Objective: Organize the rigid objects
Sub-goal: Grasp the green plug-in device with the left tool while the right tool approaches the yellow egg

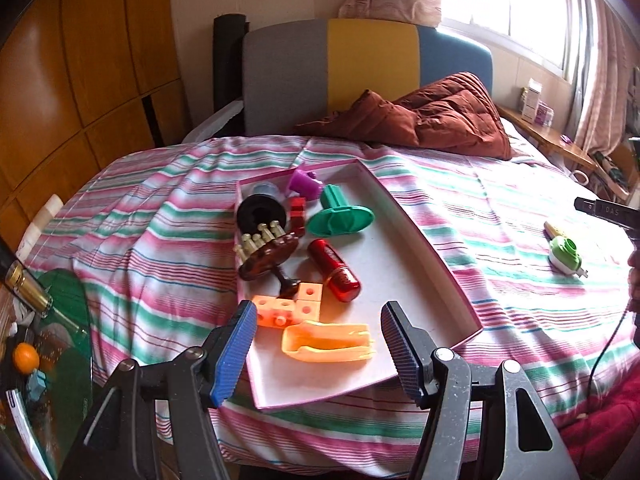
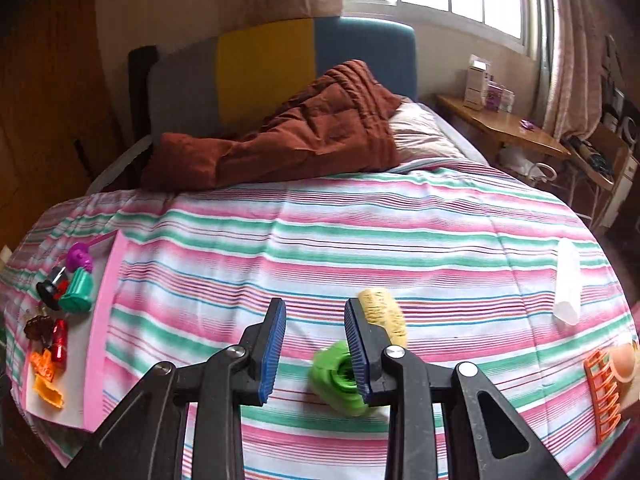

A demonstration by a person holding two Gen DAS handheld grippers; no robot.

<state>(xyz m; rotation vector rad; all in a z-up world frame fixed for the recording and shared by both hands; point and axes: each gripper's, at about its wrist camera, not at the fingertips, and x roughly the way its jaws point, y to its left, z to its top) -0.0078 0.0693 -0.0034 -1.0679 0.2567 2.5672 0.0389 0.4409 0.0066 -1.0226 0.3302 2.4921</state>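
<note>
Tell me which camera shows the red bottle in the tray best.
The left wrist view: the red bottle lies large and unobstructed in the pink tray. The right wrist view shows it only small at the left edge.

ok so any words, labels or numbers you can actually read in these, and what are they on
"DAS": pale letters on the dark tip of the right gripper at the left wrist view's right edge; any further letters run out of frame.
red canister in the pink tray: darker printing, too blurred to read.
boxes on the wooden side table: labels too small to read.
Nothing else legible.
</note>
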